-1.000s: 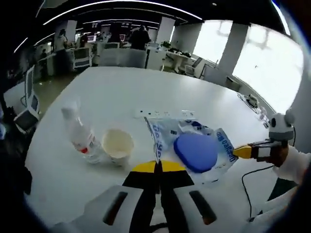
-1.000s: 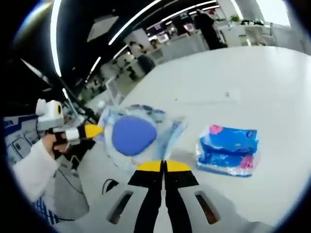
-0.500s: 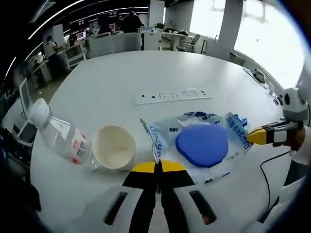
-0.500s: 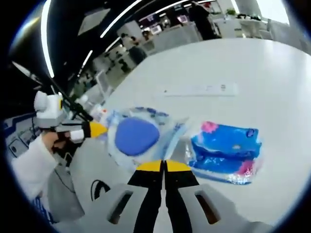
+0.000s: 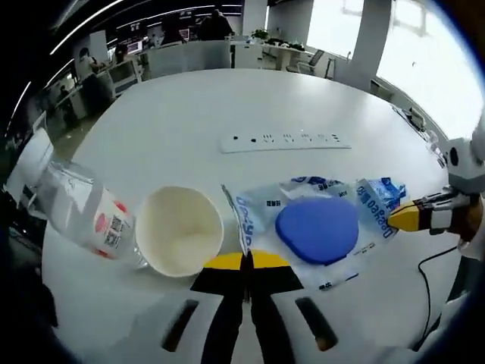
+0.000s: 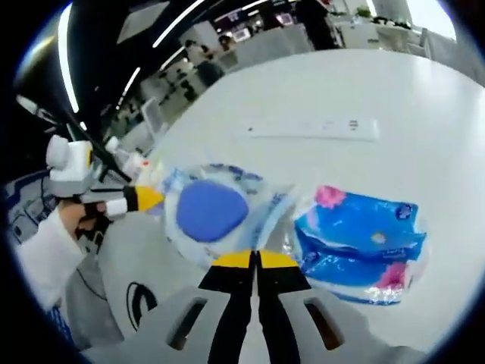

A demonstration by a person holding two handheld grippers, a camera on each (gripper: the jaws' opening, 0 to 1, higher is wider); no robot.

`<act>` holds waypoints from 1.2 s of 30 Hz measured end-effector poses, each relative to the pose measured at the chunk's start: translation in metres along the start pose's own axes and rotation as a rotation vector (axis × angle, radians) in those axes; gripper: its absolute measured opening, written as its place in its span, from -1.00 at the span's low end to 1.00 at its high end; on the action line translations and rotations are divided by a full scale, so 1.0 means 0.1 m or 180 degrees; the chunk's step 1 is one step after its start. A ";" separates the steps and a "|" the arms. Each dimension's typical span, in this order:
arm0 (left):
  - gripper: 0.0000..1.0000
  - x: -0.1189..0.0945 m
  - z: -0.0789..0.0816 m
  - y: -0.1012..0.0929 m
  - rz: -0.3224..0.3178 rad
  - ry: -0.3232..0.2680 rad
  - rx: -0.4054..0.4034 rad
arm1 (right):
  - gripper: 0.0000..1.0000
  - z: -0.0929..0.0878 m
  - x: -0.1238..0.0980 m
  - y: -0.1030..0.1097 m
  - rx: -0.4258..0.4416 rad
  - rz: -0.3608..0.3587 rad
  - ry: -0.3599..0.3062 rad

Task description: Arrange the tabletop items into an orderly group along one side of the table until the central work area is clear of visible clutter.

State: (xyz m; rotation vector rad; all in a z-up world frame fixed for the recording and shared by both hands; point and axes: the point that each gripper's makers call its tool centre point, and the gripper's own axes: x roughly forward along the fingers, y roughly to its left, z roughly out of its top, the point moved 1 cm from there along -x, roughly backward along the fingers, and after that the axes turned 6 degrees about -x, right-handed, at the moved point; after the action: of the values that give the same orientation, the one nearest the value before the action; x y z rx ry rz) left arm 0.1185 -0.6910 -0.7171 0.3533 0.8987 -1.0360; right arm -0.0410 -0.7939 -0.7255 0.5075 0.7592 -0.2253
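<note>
A clear plastic bag (image 5: 303,227) with blue print holds a round blue pad (image 5: 317,230). My left gripper (image 5: 246,262) is shut on the bag's near edge. My right gripper (image 5: 402,220) comes in from the right and pinches the opposite end. In the right gripper view the same bag (image 6: 216,216) lies in front of my right gripper (image 6: 256,262), which is shut on its edge, and the left gripper (image 6: 144,199) holds its far side. A paper cup (image 5: 179,240) stands beside a clear bottle (image 5: 76,212) that lies on its side. A blue tissue pack (image 6: 360,246) lies right of the bag.
A white power strip (image 5: 286,140) lies across the middle of the round white table (image 5: 189,114); in the right gripper view the power strip (image 6: 314,129) sits beyond the bag. A black cable (image 5: 424,265) hangs at the table's right edge. Office desks and people stand far behind.
Both grippers, still holding the bag between them, have dropped closer to the table. Cup and bottle now sit nearer in the left gripper view, the tissue pack nearer in the right.
</note>
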 end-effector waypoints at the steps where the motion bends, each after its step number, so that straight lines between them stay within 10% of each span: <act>1: -1.00 0.01 -0.01 0.00 -0.0002 0.0002 -0.0018 | -1.00 0.00 0.00 -0.01 -0.0001 -0.0008 -0.0003; 36: -1.00 0.19 -0.10 0.12 0.0089 -0.0073 -0.0322 | -1.00 -0.03 0.05 0.04 -0.0056 0.0054 -0.0121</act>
State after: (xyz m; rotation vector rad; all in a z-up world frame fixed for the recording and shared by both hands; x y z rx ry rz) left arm 0.1281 -0.6901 -0.7395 0.2680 0.9195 -0.9632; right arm -0.0381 -0.7888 -0.7296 0.4915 0.7189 -0.2117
